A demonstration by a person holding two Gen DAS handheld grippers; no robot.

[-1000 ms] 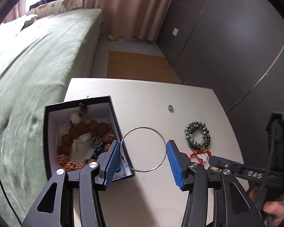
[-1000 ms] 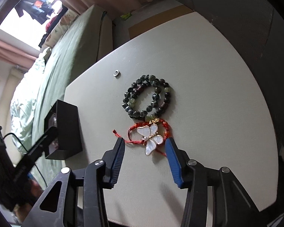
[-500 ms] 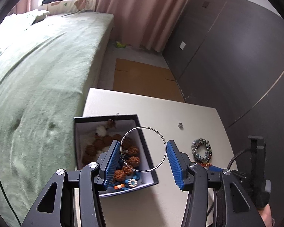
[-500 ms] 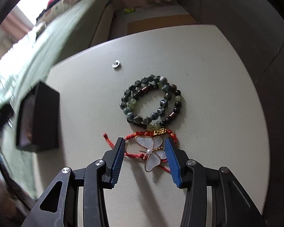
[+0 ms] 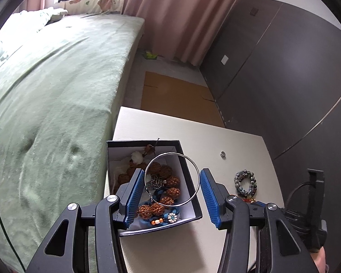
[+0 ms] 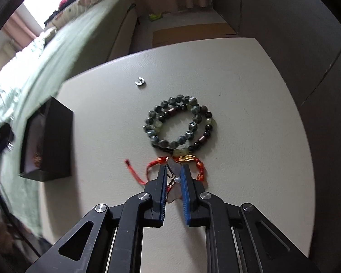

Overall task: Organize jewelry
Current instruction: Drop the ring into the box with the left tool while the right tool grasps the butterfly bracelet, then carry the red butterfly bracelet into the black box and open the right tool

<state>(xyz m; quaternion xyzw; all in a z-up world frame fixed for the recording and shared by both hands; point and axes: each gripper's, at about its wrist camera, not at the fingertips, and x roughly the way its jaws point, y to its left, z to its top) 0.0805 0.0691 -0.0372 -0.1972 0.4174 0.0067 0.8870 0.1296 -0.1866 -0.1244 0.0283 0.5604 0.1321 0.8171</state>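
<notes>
Two bead bracelets [image 6: 179,125] lie overlapped on the pale, faintly grained table [image 6: 250,113], one of mottled grey-green stones, the other of dark glossy rounds with a few yellow-green beads. Just on the near side of them lies a red cord bracelet [image 6: 152,166] with a gold clasp piece and a pearly butterfly pendant [image 6: 174,170]. The right gripper [image 6: 173,177] has its blue ribbed pads pressed together on that butterfly, which stands tilted between them. Beyond the bead bracelets, well apart from them, sits a small silver ring [image 6: 139,81].

To the left of the bead bracelets stands the black box [image 5: 188,182], square, with a white lining, at the table's edge by the green-blanketed bed [image 5: 52,91]. It holds knobbly brown seed beads [image 5: 168,182], white fluffy pieces, a blue cord and small painted flower beads. Over the box the left gripper [image 5: 172,190] carries a thin silver bangle [image 5: 194,170], a plain wire hoop with a small dark charm at its left side; the jaws stand half apart and clamp the hoop across its width, each blue pad against its rim.
</notes>
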